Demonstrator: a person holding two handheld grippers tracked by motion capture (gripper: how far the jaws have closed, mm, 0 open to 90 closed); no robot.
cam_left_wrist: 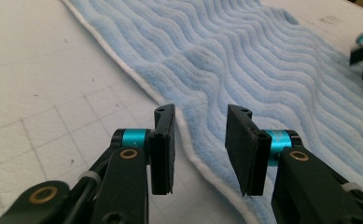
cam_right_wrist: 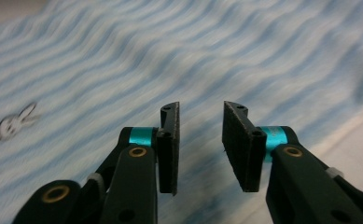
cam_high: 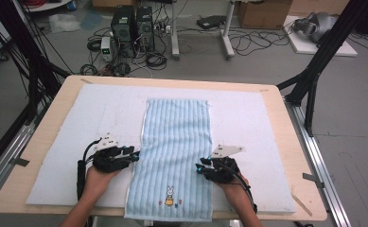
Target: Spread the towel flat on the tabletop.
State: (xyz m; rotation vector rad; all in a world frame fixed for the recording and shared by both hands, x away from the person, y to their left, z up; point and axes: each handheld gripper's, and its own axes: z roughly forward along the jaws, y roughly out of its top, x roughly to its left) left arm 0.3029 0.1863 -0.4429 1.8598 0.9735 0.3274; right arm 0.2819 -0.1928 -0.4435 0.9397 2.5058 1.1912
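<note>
White padded mat [cam_high: 257, 123] on a wooden table [cam_high: 285, 142], computer towers [cam_high: 133, 26] on the floor at 12 o'clock; blue striped towel [cam_high: 174, 142] lies centred, left gripper [cam_high: 135, 155] at its 9 o'clock edge, right gripper [cam_high: 198, 168] at 3 o'clock, both 2-jaw tools parted, holding nothing.

Grey floor [cam_high: 356, 118] around a wooden table [cam_high: 49, 120]; computer towers [cam_high: 133, 26] and tangled cables [cam_high: 155, 60] at eleven o'clock, cardboard boxes [cam_high: 262, 14] at one.

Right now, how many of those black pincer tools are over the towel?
2. The left gripper sits open at the blue towel's left edge; the right gripper sits open at its right edge, above the little rabbit picture.
</note>
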